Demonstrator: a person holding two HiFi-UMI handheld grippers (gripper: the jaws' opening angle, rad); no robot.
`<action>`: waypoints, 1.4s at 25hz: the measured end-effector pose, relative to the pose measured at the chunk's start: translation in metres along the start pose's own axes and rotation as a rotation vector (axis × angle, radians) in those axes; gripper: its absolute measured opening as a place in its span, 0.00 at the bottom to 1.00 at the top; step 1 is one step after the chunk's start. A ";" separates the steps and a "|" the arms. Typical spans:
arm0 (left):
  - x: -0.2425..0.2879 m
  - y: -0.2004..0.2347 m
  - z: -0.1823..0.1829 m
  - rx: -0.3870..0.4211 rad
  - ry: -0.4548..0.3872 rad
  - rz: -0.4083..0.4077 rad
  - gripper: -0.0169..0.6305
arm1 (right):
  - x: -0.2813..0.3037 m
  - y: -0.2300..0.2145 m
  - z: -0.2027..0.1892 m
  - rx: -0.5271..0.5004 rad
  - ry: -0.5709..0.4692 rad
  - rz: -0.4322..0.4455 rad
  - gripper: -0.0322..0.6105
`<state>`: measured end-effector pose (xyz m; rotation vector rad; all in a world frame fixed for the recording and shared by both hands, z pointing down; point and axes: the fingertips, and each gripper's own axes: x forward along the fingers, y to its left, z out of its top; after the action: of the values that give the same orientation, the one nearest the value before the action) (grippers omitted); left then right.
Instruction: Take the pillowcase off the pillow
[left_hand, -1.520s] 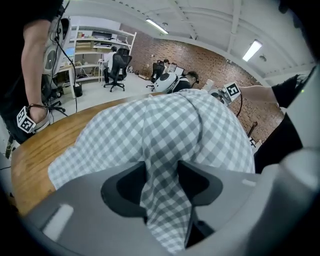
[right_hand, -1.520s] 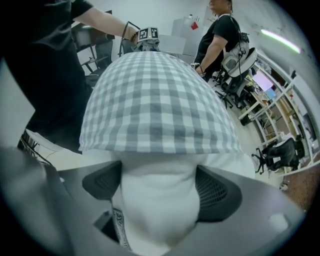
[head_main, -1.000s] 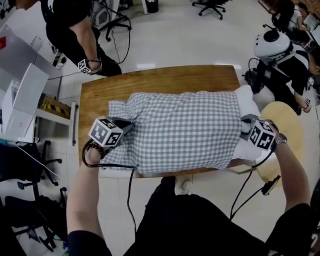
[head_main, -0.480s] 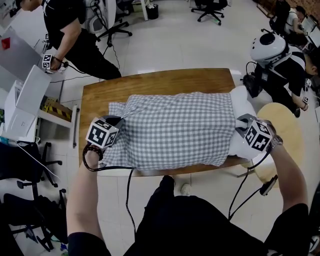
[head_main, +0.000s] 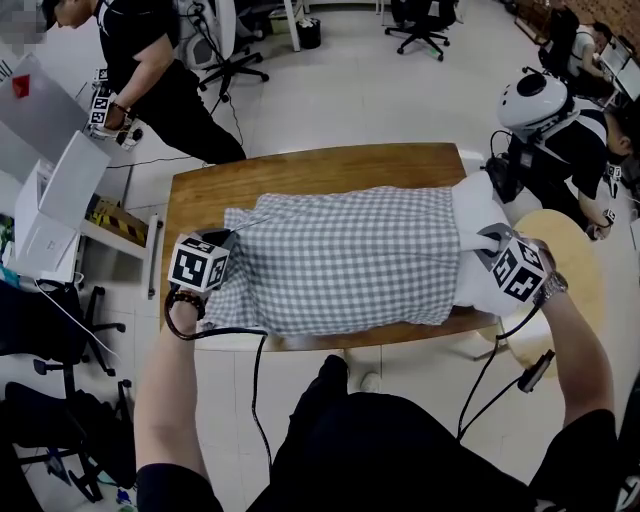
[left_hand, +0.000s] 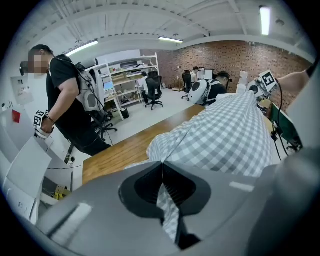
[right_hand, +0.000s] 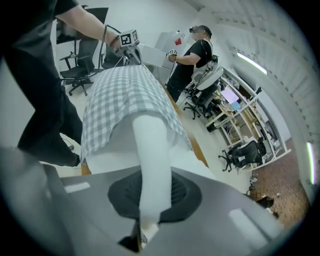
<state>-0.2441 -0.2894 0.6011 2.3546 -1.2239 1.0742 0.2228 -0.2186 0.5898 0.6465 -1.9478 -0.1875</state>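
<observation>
**A:** What are your fingers holding?

**B:** Your left gripper (left_hand: 162, 187) is clamped tight on a fold of the pillowcase (head_main: 340, 255) at the table's (head_main: 300, 168) left end. Your right gripper (right_hand: 150, 200) pinches the white pillow (head_main: 476, 205) overhanging the table's right end.

**A:** Why opposite ends?

**B:** Probably so you can pull them apart. The grey-checked case is wrinkled and covers most of the pillow.

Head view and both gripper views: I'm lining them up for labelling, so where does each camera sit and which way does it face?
Head view: on the person's head, looking steeply down at the wooden table; both forearms, left gripper and right gripper show.
Left gripper view: on that gripper, looking along the checked pillowcase; its jaws pinch the cloth.
Right gripper view: on that gripper, facing the opposite way; its jaws clamp the white pillow.
Shared: each gripper view shows the other gripper.
</observation>
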 end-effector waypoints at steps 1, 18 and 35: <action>-0.003 0.001 -0.001 -0.007 -0.006 0.010 0.04 | -0.002 0.000 0.000 0.003 0.000 -0.009 0.07; -0.056 0.035 -0.013 -0.157 -0.079 0.116 0.04 | -0.035 -0.021 -0.031 0.082 0.019 -0.115 0.07; -0.035 0.006 -0.008 -0.063 -0.106 -0.003 0.06 | 0.011 -0.019 -0.024 0.015 0.047 -0.071 0.36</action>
<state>-0.2658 -0.2684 0.5803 2.3916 -1.2711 0.9067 0.2464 -0.2366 0.6023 0.7248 -1.8841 -0.1997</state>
